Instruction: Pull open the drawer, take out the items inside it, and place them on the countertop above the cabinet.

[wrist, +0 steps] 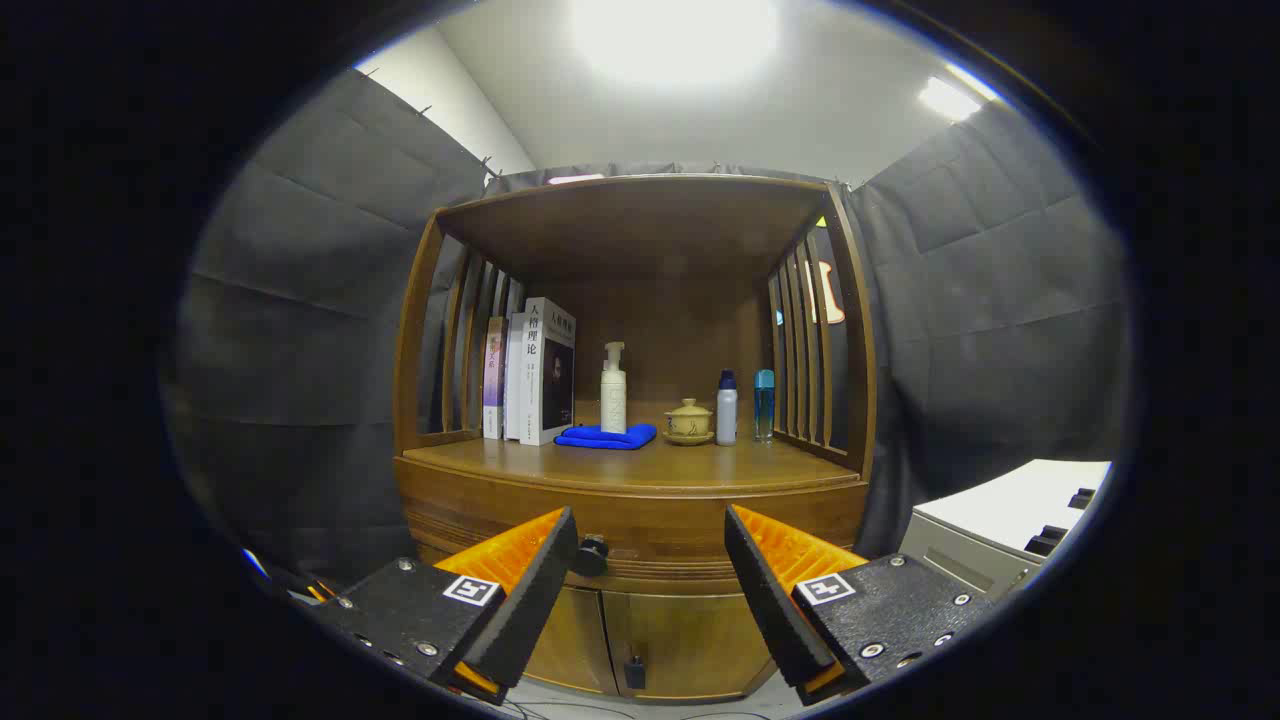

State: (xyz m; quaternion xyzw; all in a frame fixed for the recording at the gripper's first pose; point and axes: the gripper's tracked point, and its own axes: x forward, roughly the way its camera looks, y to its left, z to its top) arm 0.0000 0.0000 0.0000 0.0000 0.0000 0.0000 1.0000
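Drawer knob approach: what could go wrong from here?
1. The open gripper is off-centre: the drawer knob sits right beside the left finger, so closing now may nudge it rather than grip it.
2. The countertop already holds a blue cloth, pump bottle and teacup; placing items could topple them.

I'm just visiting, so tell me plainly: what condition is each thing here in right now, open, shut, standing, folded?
gripper: open, fingers spread before the drawer front
drawer: shut
drawer knob: untouched, by one finger's tip
cabinet doors: shut
books: upright
pump bottle: upright
blue cloth: folded, flat
lidded cup: lid on
two bottles: upright, capped
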